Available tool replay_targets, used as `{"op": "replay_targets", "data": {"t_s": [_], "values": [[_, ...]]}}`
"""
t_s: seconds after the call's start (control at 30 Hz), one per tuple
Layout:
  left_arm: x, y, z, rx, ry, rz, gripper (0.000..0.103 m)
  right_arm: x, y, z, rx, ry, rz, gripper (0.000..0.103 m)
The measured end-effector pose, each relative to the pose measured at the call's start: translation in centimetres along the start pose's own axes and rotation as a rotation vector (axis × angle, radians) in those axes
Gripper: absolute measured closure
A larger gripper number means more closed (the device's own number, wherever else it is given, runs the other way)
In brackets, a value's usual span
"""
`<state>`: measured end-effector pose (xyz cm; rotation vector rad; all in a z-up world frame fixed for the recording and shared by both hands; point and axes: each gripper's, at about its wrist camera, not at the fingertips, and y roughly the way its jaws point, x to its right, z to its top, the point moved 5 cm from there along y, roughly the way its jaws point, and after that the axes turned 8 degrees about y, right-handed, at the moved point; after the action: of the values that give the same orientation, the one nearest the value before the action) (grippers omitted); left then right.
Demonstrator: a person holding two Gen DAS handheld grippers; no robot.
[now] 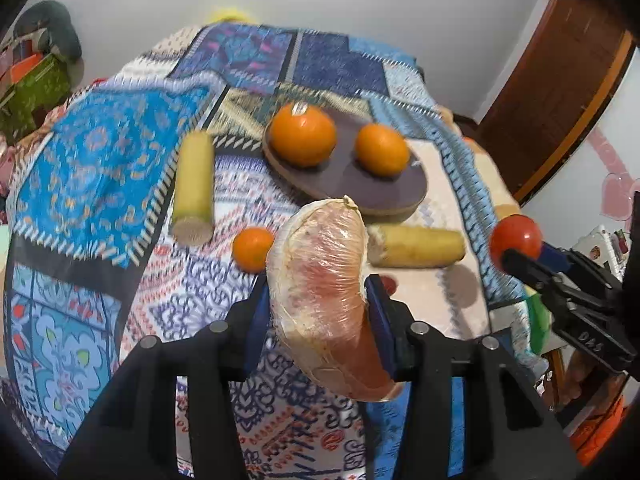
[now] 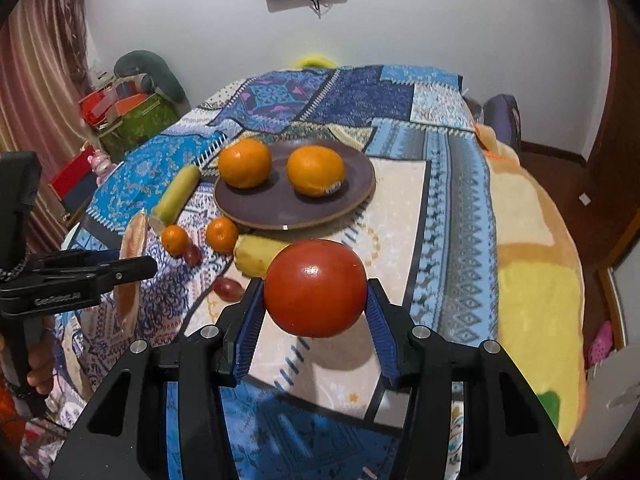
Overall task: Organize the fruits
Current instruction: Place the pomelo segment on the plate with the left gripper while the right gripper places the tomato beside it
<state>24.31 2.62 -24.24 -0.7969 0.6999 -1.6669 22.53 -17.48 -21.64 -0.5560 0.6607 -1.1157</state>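
red tomato (image 2: pixel 315 288) in right gripper (image 2: pixel 316 308)

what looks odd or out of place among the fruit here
Only two oranges sit on the plate. The tangerines, grapes and pale stalk pieces lie scattered on the cloth beside it. Nothing looks spilled or damaged.
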Motion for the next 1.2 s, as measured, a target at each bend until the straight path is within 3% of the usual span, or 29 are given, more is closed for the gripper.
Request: {"op": "replay_targets", "data": {"t_s": [0.27,0.63,1.2], "values": [[1.2,-0.4,4.1,0.083,0.054,0.011,0.057,-0.4,0.3,2.8,0.051,-0.023,-0.007,0.057],[2.0,1.9,8.6,0.133,0.102,0.019,0.057,-0.1,2.3,5.9,0.088,-0.026,-0.016,0.057],[2.2,6.9,11.6,0.131,0.165,0.039,0.063,-0.1,7.8,5.6,0.004,-0.048,0.001,0.057]]}}
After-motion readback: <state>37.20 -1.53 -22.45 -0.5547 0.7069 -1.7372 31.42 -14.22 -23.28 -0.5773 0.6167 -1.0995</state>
